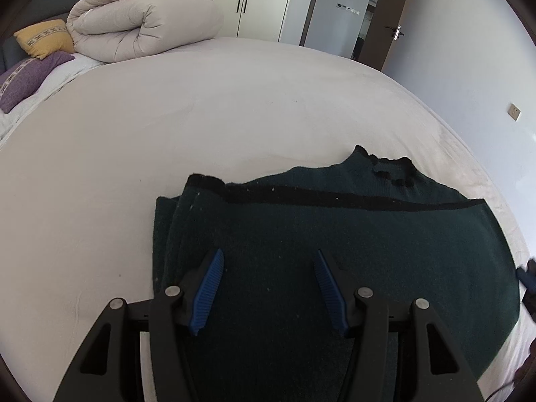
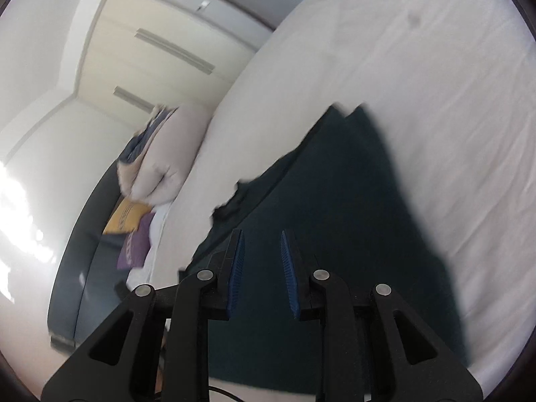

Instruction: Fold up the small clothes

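Note:
A dark green knit sweater (image 1: 335,234) with black trim lies partly folded on the white bed (image 1: 201,117), its collar at the far right. My left gripper (image 1: 269,254) hovers over the sweater's near part, jaws wide open and empty. In the right wrist view, which is tilted and blurred, the same sweater (image 2: 335,217) lies on the bed (image 2: 418,83). My right gripper (image 2: 261,238) is above it, jaws open with a narrower gap and nothing between them. Its tip (image 1: 527,274) shows at the right edge of the left wrist view.
A rolled beige duvet (image 1: 144,23) lies at the bed's far left with a yellow pillow (image 1: 43,38) and a purple pillow (image 1: 26,77). Wardrobe doors (image 1: 261,0) and a doorway (image 1: 375,16) stand behind. The bed's right edge (image 1: 485,181) runs close to the sweater.

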A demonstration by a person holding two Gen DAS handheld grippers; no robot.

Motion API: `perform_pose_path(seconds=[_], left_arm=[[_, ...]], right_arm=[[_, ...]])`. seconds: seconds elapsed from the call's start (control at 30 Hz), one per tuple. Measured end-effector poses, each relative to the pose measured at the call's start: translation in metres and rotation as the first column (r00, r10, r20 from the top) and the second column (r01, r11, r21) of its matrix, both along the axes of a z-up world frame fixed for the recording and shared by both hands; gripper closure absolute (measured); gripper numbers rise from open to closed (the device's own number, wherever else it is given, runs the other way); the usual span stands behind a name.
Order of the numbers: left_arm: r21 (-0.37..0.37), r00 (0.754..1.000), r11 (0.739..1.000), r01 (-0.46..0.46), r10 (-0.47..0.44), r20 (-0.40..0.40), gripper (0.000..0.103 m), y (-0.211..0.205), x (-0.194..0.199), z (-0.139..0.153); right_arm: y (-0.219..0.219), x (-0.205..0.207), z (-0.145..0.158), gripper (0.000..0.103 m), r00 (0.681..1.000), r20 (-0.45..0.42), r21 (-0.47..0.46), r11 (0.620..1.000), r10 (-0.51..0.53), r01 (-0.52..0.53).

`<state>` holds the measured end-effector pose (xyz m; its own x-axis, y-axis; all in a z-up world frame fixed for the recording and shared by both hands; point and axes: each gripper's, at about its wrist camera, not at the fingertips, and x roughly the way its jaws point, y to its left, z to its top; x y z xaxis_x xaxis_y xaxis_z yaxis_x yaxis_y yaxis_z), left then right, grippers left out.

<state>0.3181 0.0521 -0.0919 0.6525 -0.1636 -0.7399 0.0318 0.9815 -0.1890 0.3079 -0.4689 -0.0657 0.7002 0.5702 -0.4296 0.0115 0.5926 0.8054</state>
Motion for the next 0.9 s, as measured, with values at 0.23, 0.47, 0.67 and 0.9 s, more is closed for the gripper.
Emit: perform_pose_path(seconds=[0.23,0.47,0.67,0.9], left_arm=[[0.028,0.998,0.998,0.047,-0.046,-0.049,0.034,-0.015,-0.041,-0.006],[0.008,0.998,0.999,0.044,-0.043,-0.055,0.034,-0.006,-0.057,-0.007],[0.029,0.997,0.998,0.056,-0.054,-0.063,0.034,-0.001,-0.071,-0.006],[0.017,0.998,1.000,0.020,-0.019,-0.052,0.028,0.012,-0.091,0.004]], right_arm=[[0.112,0.005,-0.046,0.081,0.949,-0.138,-0.043,0.956,0.283,-0.291],[0.037,-0.010,-0.052,0.082,0.989,-0.136,-0.045,0.997,0.049,-0.056],[-0.021,-0.044,-0.049,0.071,0.979,-0.137,-0.052,0.988,-0.152,0.146],[-0.028,-0.085,-0.022,0.045,0.982,-0.079,-0.067,0.984,-0.173,0.168]])
